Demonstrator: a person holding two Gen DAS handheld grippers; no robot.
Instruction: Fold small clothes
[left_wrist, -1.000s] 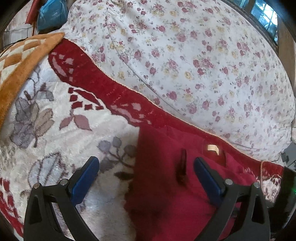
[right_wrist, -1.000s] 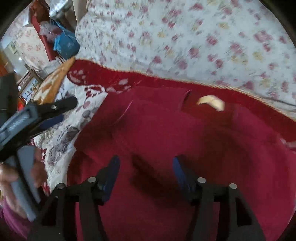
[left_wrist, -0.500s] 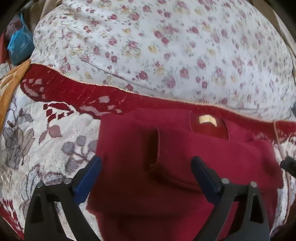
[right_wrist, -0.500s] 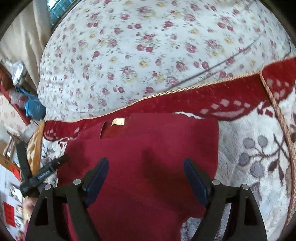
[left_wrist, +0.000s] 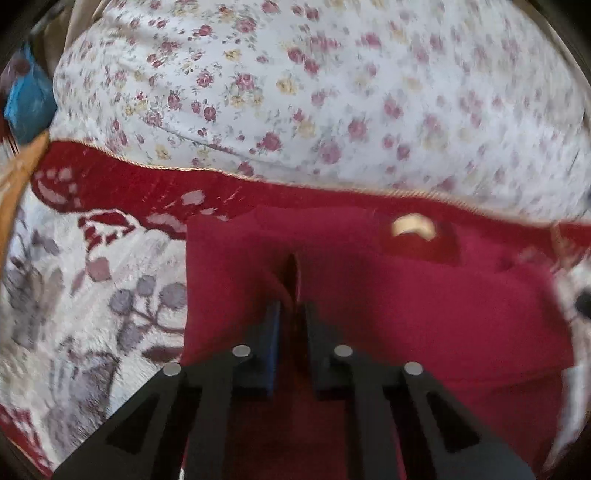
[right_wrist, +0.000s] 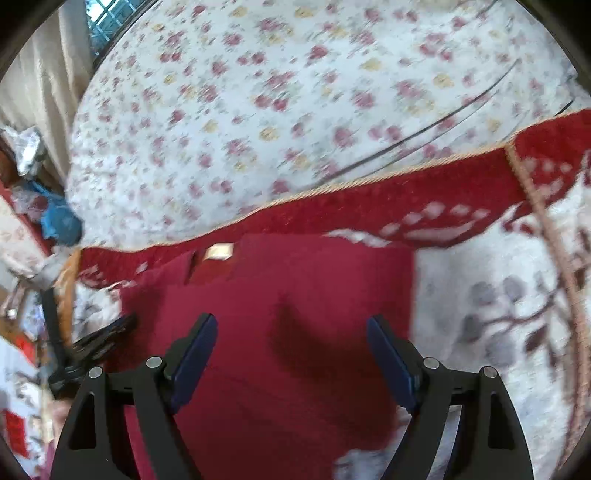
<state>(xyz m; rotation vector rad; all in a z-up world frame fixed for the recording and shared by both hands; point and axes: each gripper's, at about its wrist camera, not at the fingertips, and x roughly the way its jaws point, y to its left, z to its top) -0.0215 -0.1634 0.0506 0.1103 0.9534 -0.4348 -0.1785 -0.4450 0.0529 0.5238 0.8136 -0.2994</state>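
A dark red garment (left_wrist: 424, 302) with a cream neck label (left_wrist: 412, 226) lies on a patterned blanket (left_wrist: 74, 302). My left gripper (left_wrist: 291, 314) is shut, pinching a raised fold of the red garment near its left part. In the right wrist view the same garment (right_wrist: 295, 295) lies flat with its label (right_wrist: 218, 252) at the far left. My right gripper (right_wrist: 291, 343) is open and empty just above the cloth. The left gripper (right_wrist: 99, 341) shows at the garment's left edge.
A white floral quilt (left_wrist: 314, 92) bulges behind the blanket's red border (left_wrist: 129, 184). A blue bag (left_wrist: 26, 103) sits at the far left. An orange checked cloth (left_wrist: 18, 177) lies at the left edge. A curtain (right_wrist: 40, 74) hangs at the far left.
My left gripper has gone from wide open to shut on a fold of the red garment. My right gripper stays open and has moved closer to the cloth.
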